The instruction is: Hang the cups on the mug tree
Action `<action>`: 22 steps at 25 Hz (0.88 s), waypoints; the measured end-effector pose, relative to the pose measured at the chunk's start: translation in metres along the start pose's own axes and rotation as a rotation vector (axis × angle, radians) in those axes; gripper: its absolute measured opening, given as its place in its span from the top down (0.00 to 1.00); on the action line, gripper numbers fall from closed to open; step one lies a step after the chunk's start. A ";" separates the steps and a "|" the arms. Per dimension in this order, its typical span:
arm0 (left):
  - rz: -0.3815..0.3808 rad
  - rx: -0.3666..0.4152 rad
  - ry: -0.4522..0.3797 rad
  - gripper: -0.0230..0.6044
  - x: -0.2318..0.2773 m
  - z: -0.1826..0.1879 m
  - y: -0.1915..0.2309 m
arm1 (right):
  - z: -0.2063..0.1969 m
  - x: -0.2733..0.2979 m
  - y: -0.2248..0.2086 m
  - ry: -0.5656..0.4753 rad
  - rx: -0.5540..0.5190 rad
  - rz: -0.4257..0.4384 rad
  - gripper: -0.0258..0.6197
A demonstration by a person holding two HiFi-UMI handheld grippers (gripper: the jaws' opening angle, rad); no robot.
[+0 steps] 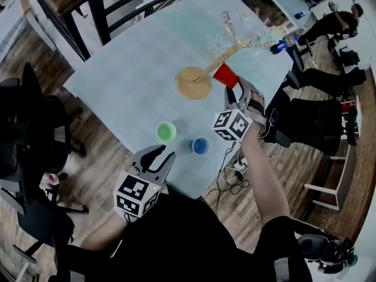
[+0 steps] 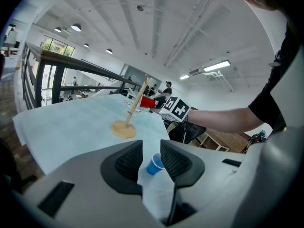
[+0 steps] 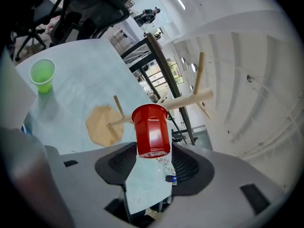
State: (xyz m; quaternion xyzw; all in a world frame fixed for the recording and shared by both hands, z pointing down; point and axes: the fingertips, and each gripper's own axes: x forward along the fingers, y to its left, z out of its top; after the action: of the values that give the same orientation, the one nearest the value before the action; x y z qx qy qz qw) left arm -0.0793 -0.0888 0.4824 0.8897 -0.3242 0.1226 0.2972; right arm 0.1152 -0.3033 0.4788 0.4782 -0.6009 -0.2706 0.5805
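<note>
The wooden mug tree [image 1: 194, 82] stands mid-table on a round base, its trunk leaning in the head view. A red cup [image 1: 224, 75] hangs in the air beside the trunk. My right gripper [image 1: 236, 91] is shut on its base end. In the right gripper view the red cup [image 3: 151, 129] sits between both pads, rim against the trunk [image 3: 190, 99] and a bare peg [image 3: 118, 107] to its left. A green cup [image 1: 166, 131] and a blue cup [image 1: 200, 145] stand near the front edge. My left gripper [image 1: 160, 155] hovers there, open and empty, with the blue cup [image 2: 154, 164] seen through its gap.
The pale blue table [image 1: 129, 81] ends just in front of the two cups. Black office chairs [image 1: 29, 157] stand on the left, a dark railing [image 1: 106, 10] runs behind, and a person [image 1: 338, 22] sits at desks at the far right. Cables [image 1: 235, 169] lie on the wooden floor.
</note>
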 end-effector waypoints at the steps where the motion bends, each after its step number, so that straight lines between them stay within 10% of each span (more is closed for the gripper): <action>1: 0.000 0.001 0.000 0.77 0.000 0.000 0.000 | 0.000 -0.001 -0.001 -0.009 0.007 -0.002 0.58; 22: -0.021 0.042 0.009 0.77 0.000 0.000 -0.023 | -0.007 -0.036 -0.019 -0.078 0.123 -0.025 0.58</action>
State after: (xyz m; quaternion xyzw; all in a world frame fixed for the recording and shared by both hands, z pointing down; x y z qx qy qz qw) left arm -0.0643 -0.0752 0.4720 0.8984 -0.3111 0.1302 0.2812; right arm 0.1224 -0.2770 0.4475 0.5094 -0.6325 -0.2588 0.5229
